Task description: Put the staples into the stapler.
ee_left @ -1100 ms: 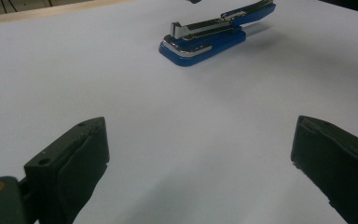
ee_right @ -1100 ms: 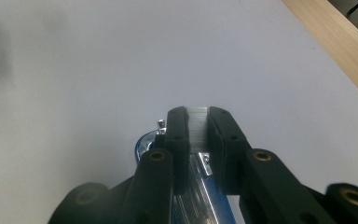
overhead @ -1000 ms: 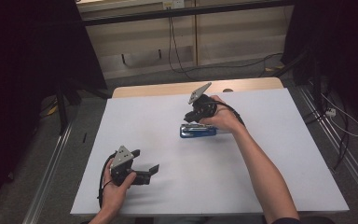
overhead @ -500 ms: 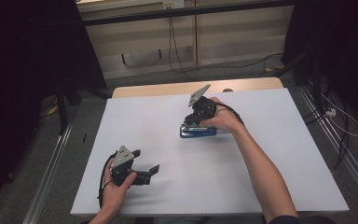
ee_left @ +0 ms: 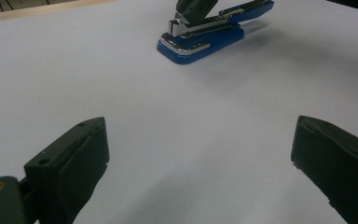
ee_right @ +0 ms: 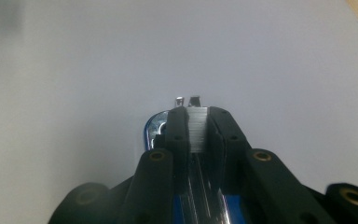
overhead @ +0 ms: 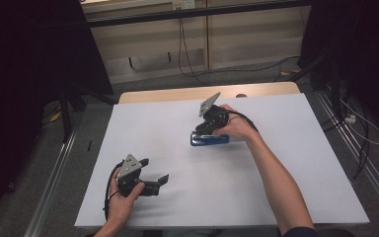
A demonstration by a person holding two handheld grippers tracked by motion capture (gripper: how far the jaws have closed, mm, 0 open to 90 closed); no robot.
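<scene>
A blue stapler [overhead: 211,140] with chrome parts lies near the middle of the white table [overhead: 286,163]. My right gripper [overhead: 203,131] comes down on its left end and is shut on the stapler's front. In the right gripper view the pads [ee_right: 177,128] clamp a silvery ribbed metal piece, with the stapler's chrome nose [ee_right: 156,127] below. My left gripper [overhead: 154,169] rests low near the table's front left, open, with nothing between its fingers. In the left gripper view its jaws stand wide apart [ee_left: 200,130] and the stapler [ee_left: 200,42] lies ahead.
A strip of bare wooden tabletop [overhead: 177,93] runs along the far edge. Cables [overhead: 360,128] trail on the floor to the right, and metal rails [overhead: 54,182] flank the table.
</scene>
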